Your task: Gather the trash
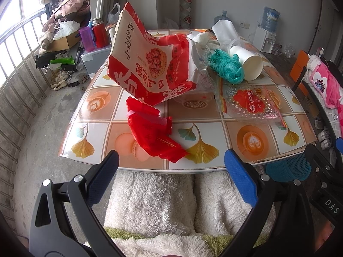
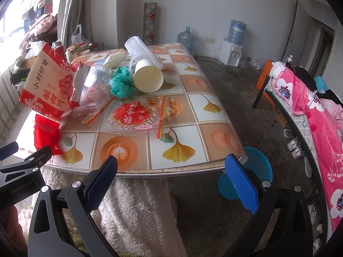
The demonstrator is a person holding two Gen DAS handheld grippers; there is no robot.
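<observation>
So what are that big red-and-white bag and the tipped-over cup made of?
The big bag looks like matte printed paper: it stands stiffly and holds sharp creases. The cup seems to be paper too, cream and dull, with a rolled rim, though a thin coating can't be ruled out.

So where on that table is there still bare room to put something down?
The near strip of the table in front of the clear printed bag, and the right column beside the paper cup, are bare. The left and middle are crowded around the big snack bag.
</observation>
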